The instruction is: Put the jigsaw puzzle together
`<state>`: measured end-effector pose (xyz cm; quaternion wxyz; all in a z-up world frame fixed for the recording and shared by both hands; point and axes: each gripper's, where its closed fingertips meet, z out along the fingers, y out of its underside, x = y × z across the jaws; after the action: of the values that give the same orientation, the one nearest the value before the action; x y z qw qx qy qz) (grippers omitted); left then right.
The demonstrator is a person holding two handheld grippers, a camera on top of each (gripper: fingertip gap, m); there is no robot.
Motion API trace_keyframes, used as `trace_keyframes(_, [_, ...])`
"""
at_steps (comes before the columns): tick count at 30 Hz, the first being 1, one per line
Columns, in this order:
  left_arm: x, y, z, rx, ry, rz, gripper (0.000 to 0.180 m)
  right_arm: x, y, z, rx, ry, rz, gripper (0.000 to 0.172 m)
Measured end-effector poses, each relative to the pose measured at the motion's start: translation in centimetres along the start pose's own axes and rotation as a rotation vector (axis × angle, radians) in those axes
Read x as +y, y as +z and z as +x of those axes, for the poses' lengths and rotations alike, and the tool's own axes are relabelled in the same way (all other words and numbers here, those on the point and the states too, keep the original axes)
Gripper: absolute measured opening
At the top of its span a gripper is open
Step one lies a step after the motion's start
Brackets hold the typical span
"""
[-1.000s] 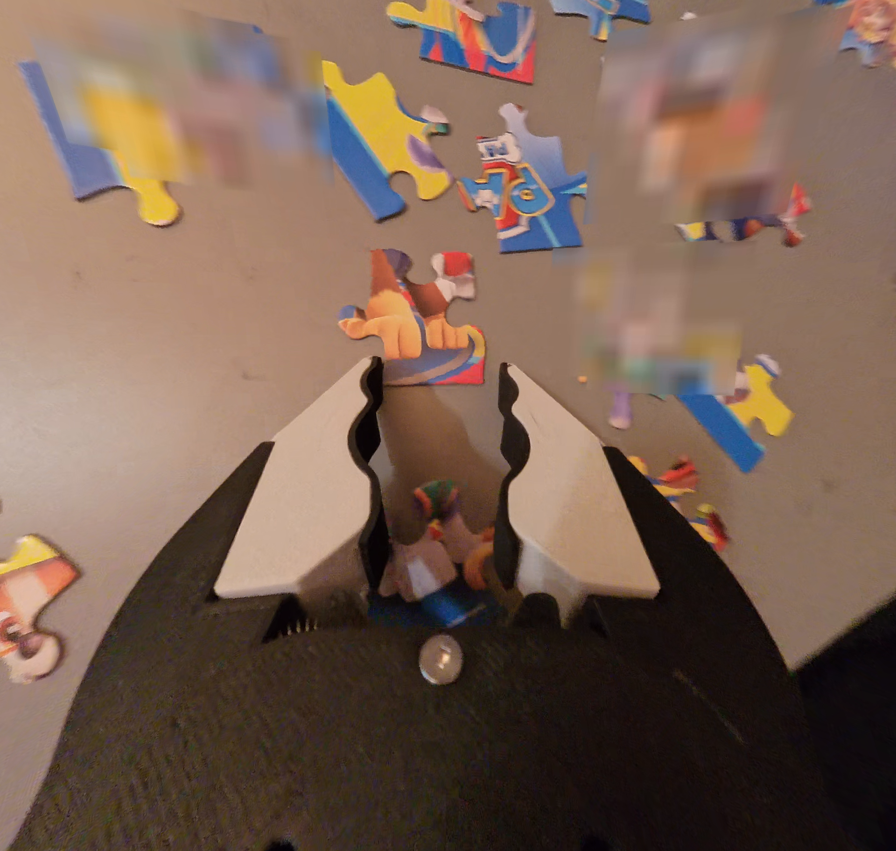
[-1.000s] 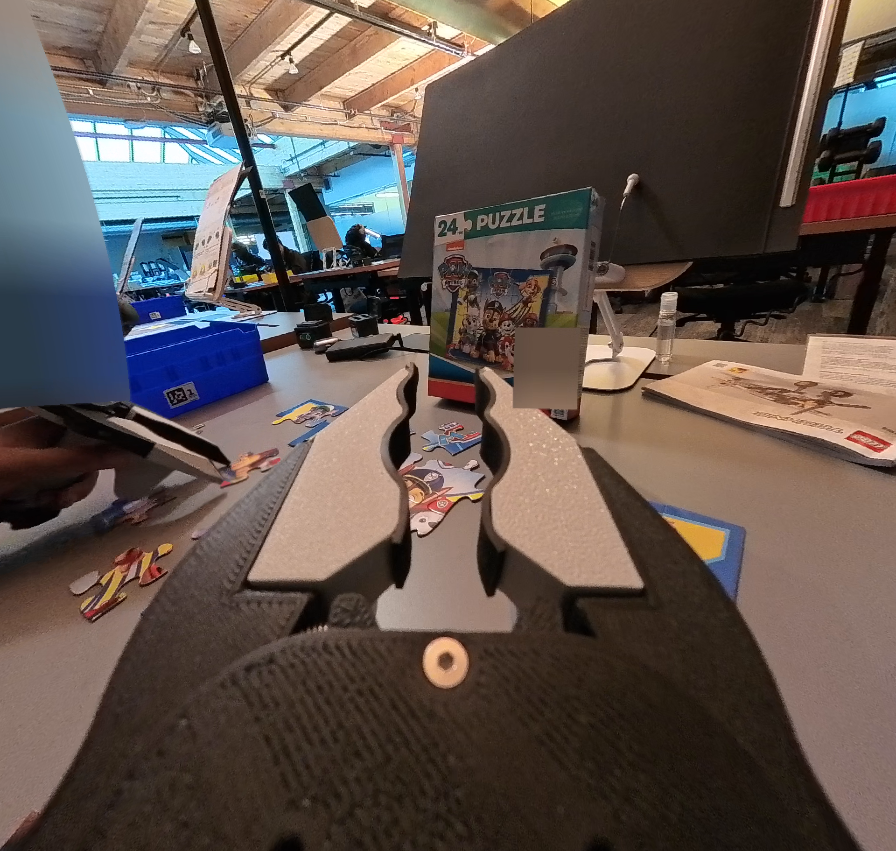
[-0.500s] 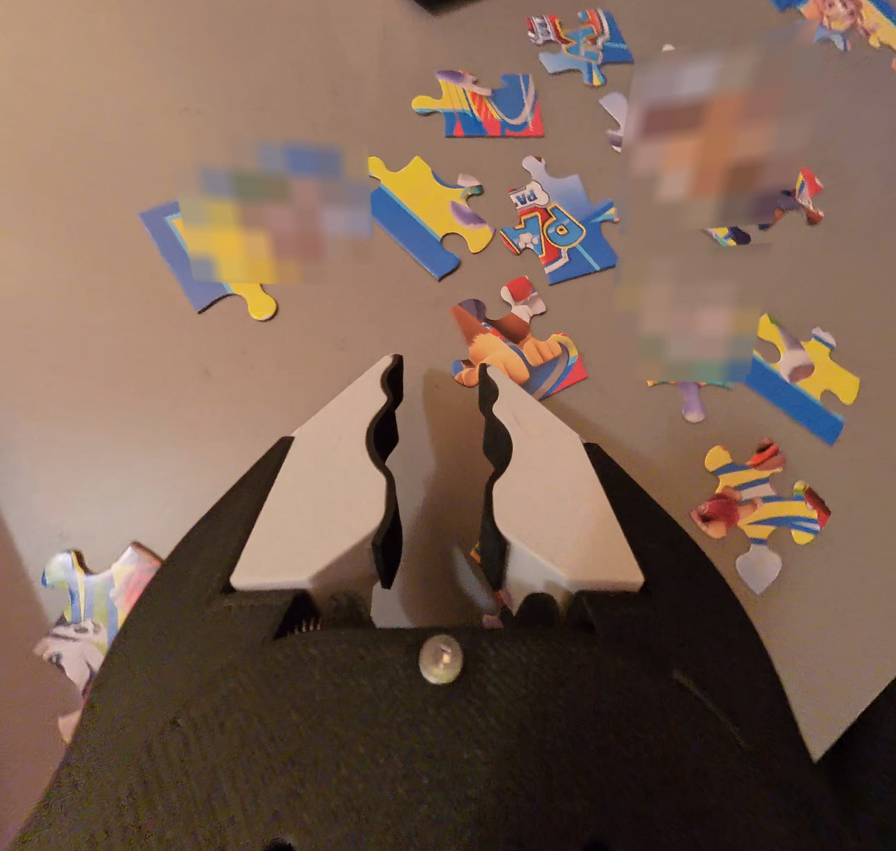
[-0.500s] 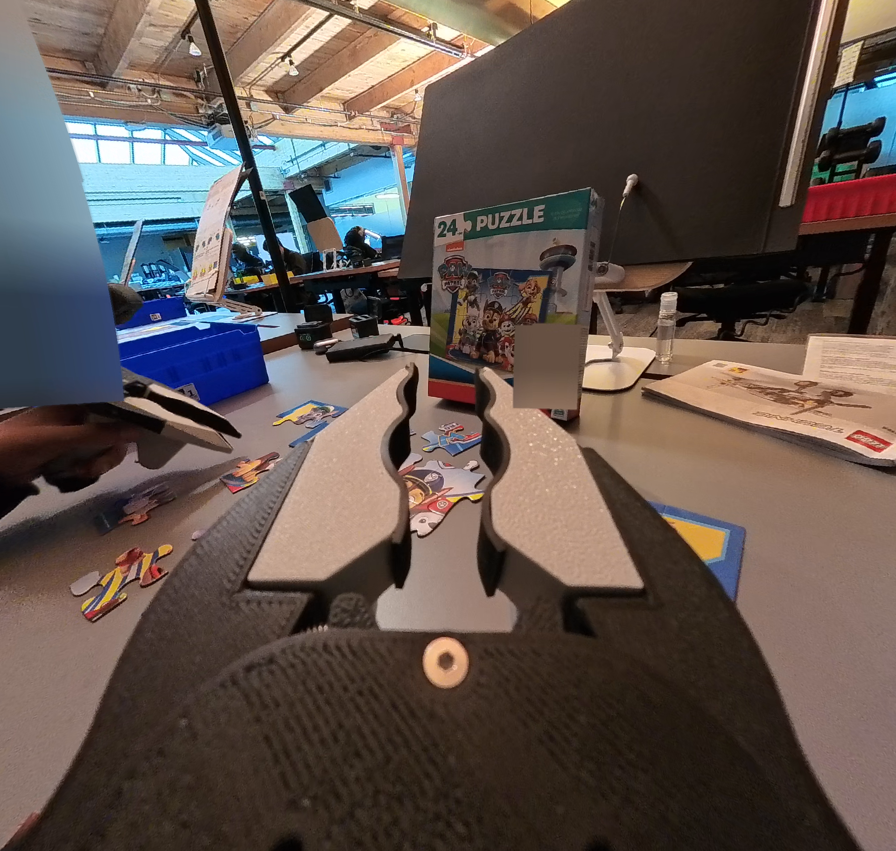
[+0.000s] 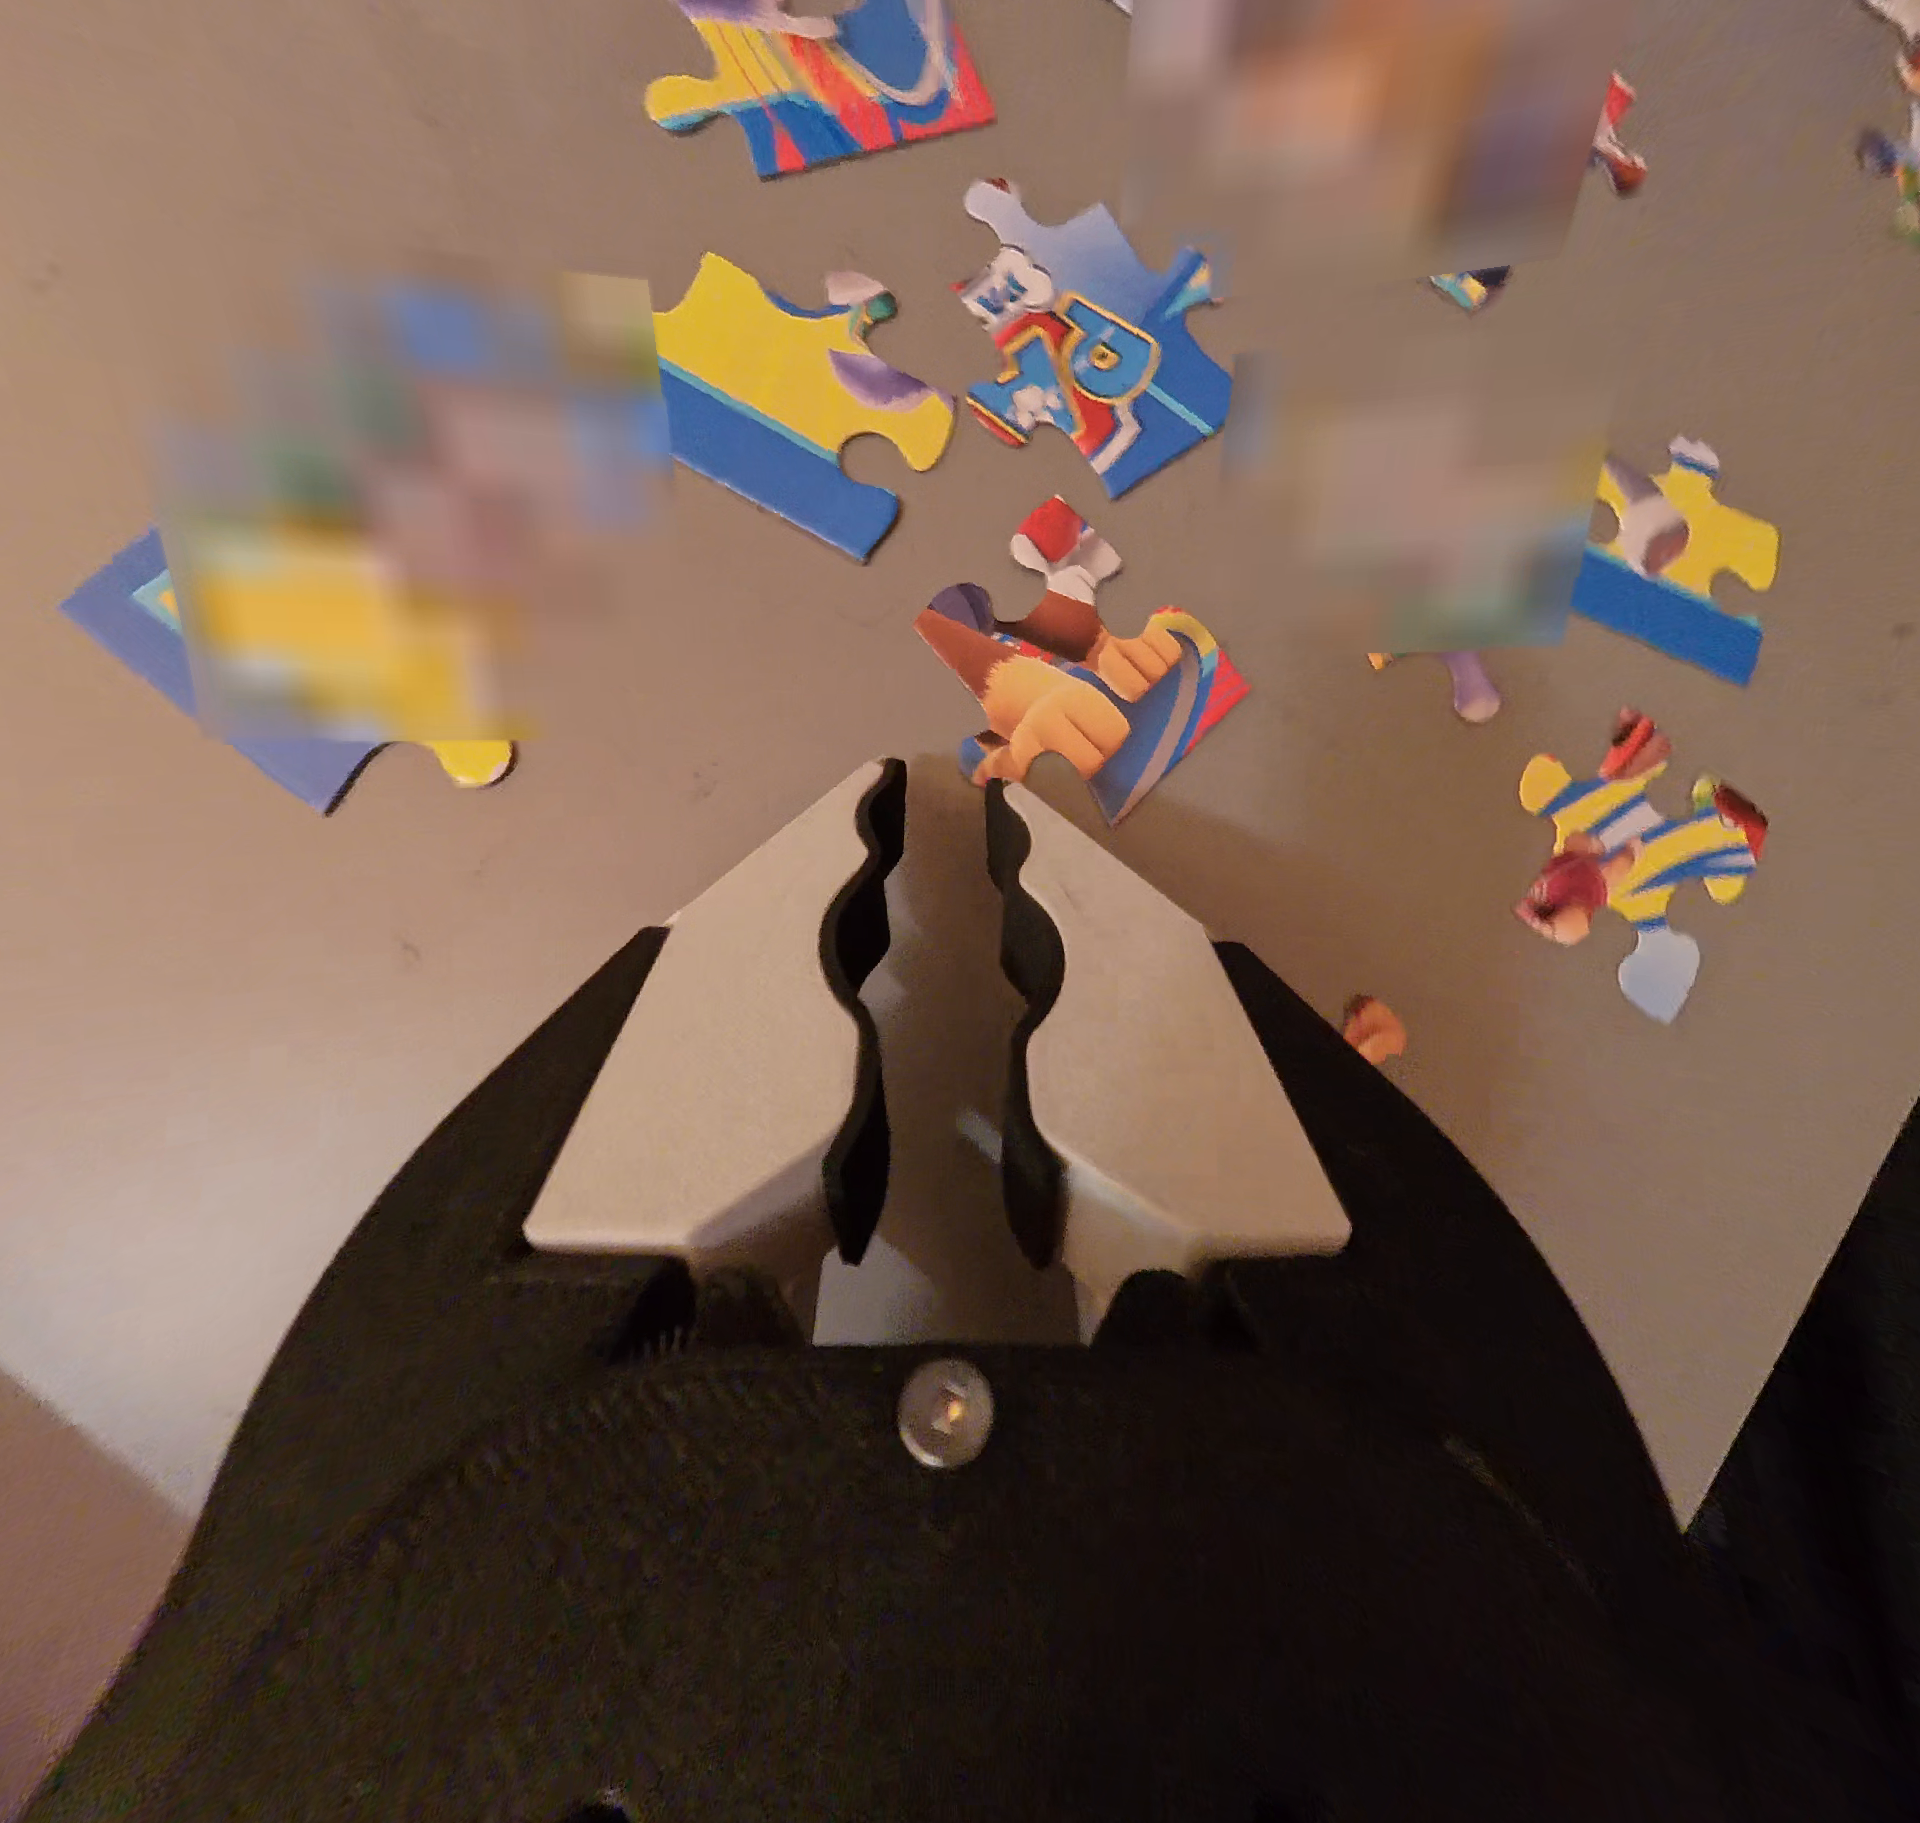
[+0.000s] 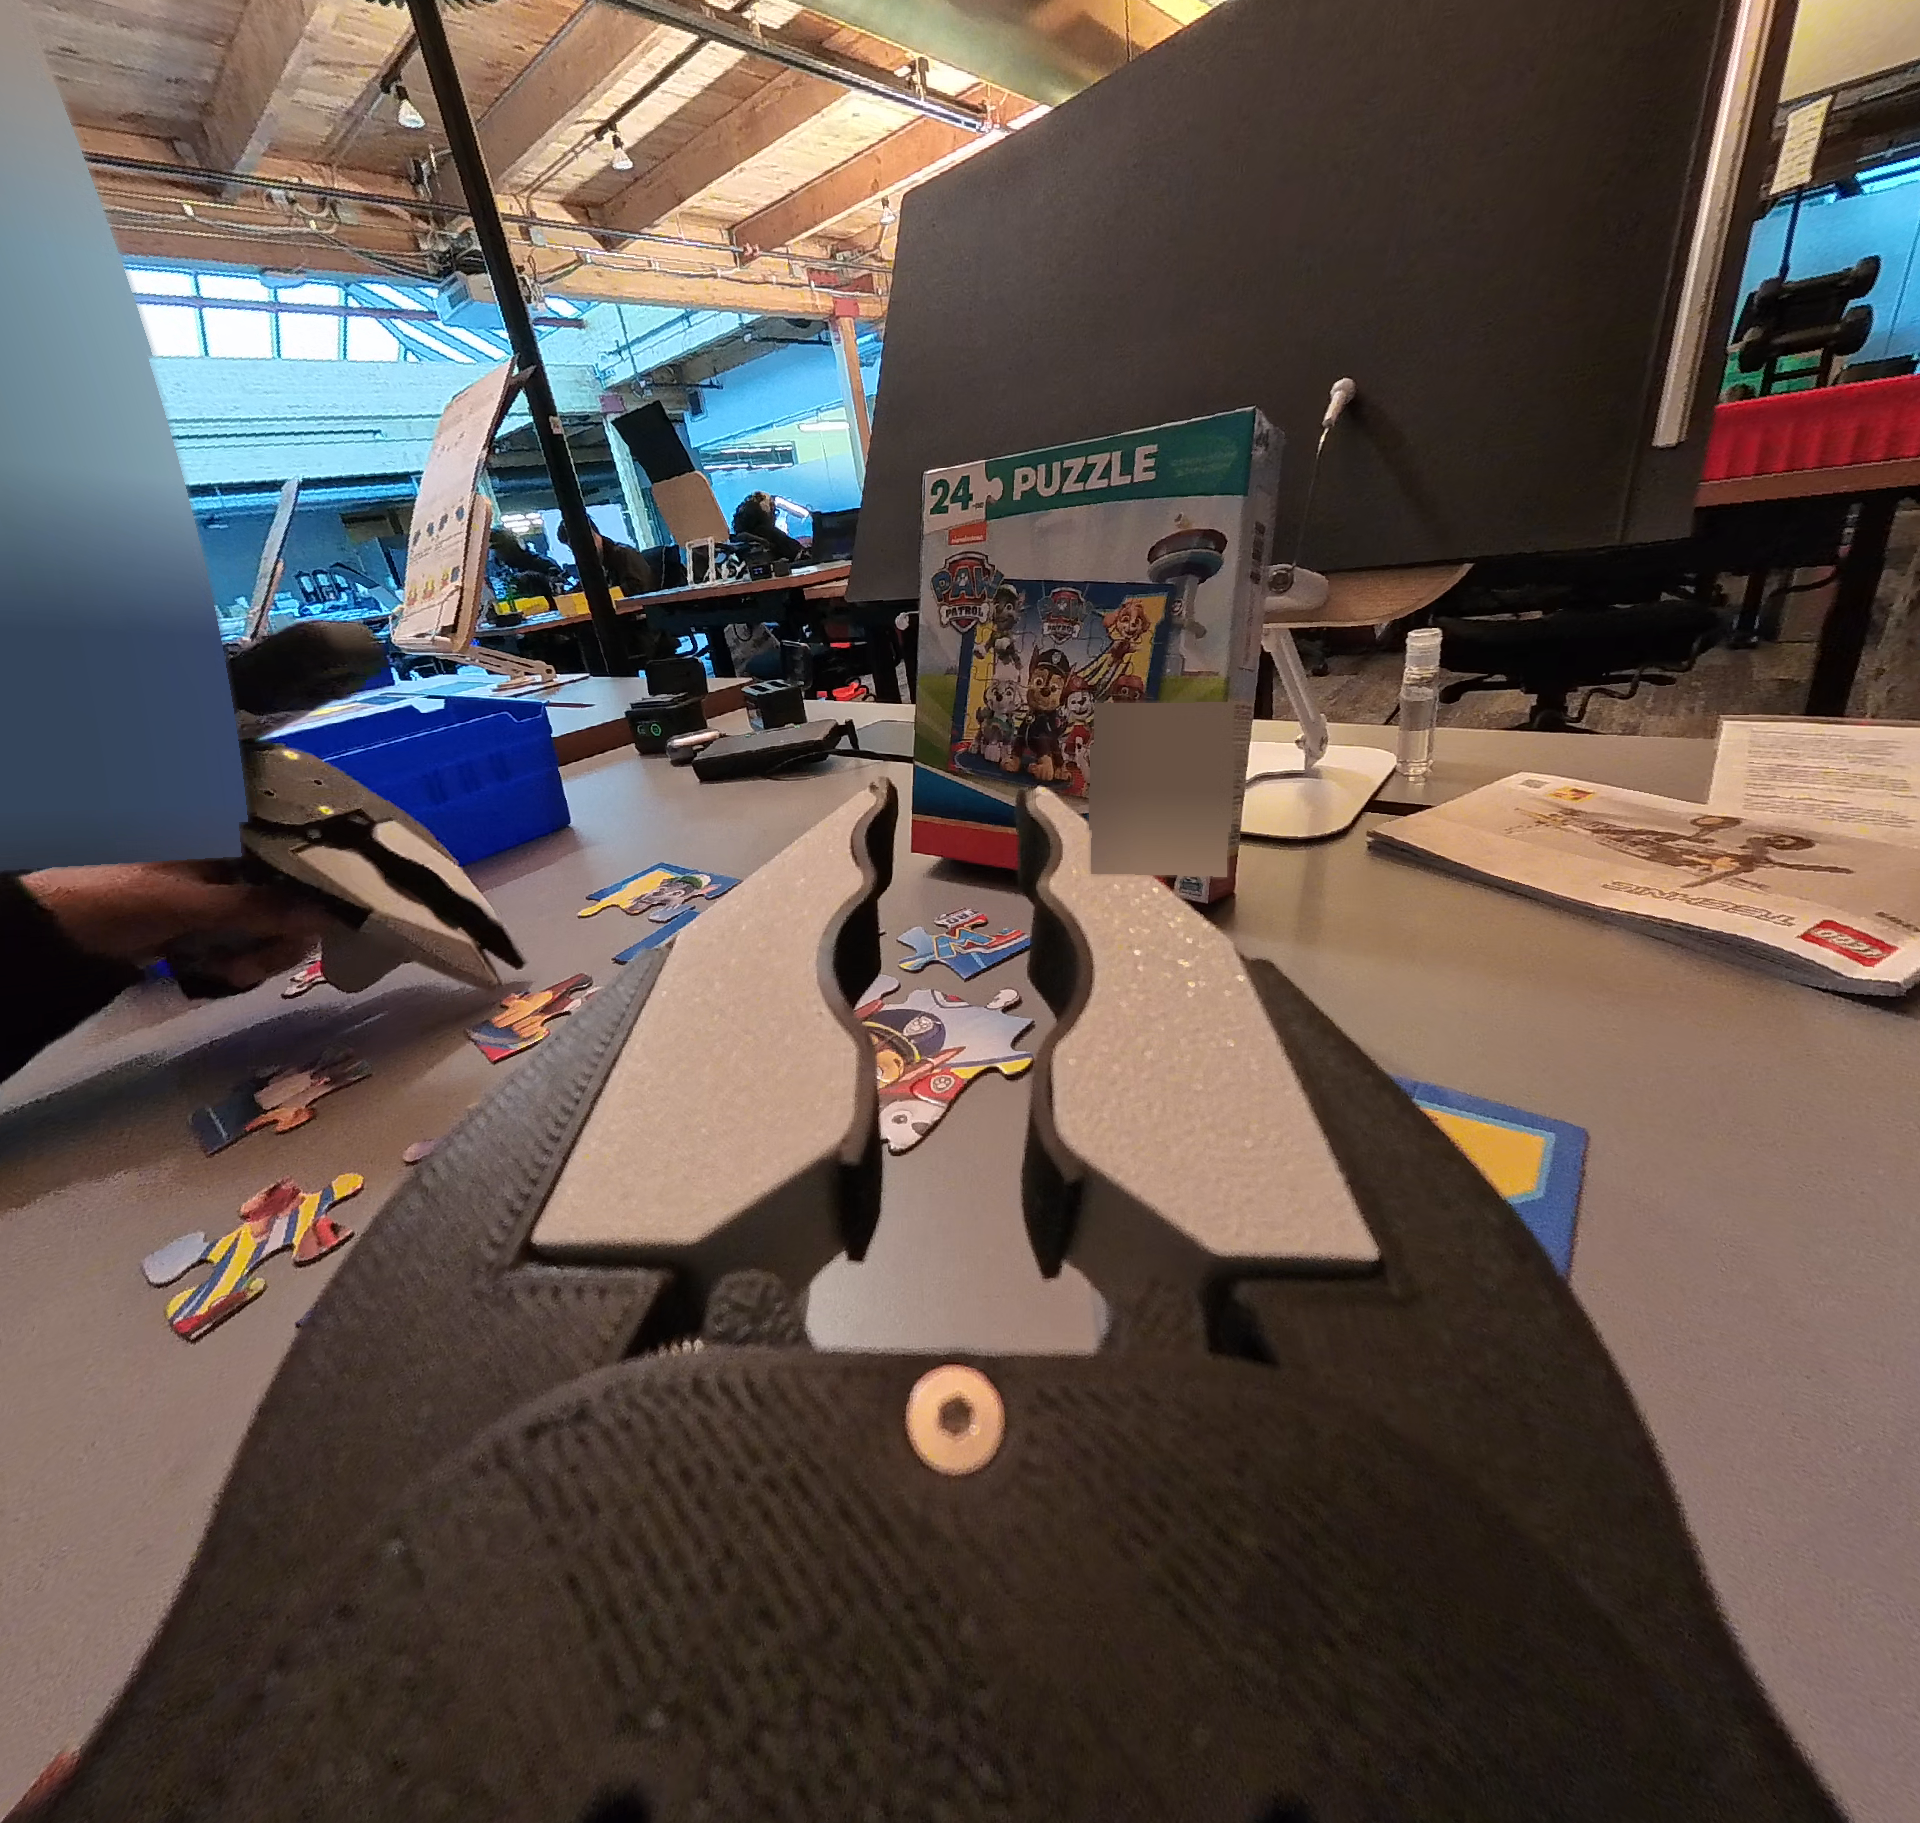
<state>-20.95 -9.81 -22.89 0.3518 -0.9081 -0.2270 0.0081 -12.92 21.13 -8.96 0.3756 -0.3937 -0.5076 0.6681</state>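
In the left wrist view my left gripper hovers low over the grey table. Its jaws stand a narrow gap apart with only bare table between them. Its right fingertip is at the near edge of a puzzle piece with orange paws; I cannot tell if they touch. The right wrist view shows this gripper at the left, tips down by the same piece. My right gripper is open and empty, held above a cluster of joined pieces.
Loose pieces lie around: a yellow-blue one, a logo one, a striped one. A puzzle box stands upright ahead. A blue bin sits at the left, a booklet at the right. One gripper's finger ends stand about 35 centimetres off the other's.
My left gripper's jaws have narrowed from wide apart, closing on nothing, and it has left the small piece that lay under its base. My right gripper has not moved.
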Motion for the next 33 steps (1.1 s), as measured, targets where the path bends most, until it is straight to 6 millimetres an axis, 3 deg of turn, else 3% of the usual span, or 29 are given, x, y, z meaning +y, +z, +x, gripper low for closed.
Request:
trace_keyframes(10, [0.3, 0.9, 0.8, 0.153, 0.285, -0.174, 0.016, 0.0, 0.0, 0.0, 0.004, -0.005, -0.001, 0.021])
trace_keyframes(17, [0.4, 0.9, 1.2, 0.147, 0.371, -0.173, 0.011, 0.0, 0.0, 0.1, 0.003, 0.004, 0.001, 0.021])
trace_keyframes(19, [0.5, 0.8, 1.7, 0.142, 0.392, -0.162, 0.000, 0.0, 0.0, 0.1, 0.003, 0.003, 0.001, 0.021])
trace_keyframes(27, [1.0, 0.6, 3.3, 0.129, 0.418, -0.164, 0.000, 0.0, 0.0, 0.1, -0.001, 0.009, 0.002, 0.021])
trace_keyframes(30, [0.7, 0.4, 3.2, 0.135, 0.401, -0.161, 0.016, 0.0, 0.1, 0.1, -0.002, 0.007, 0.001, 0.021])
trace_keyframes(33, [-0.1, 0.5, 2.6, 0.118, 0.419, -0.131, 0.021, 0.0, 0.0, 0.0, -0.003, 0.008, 0.002, 0.021])
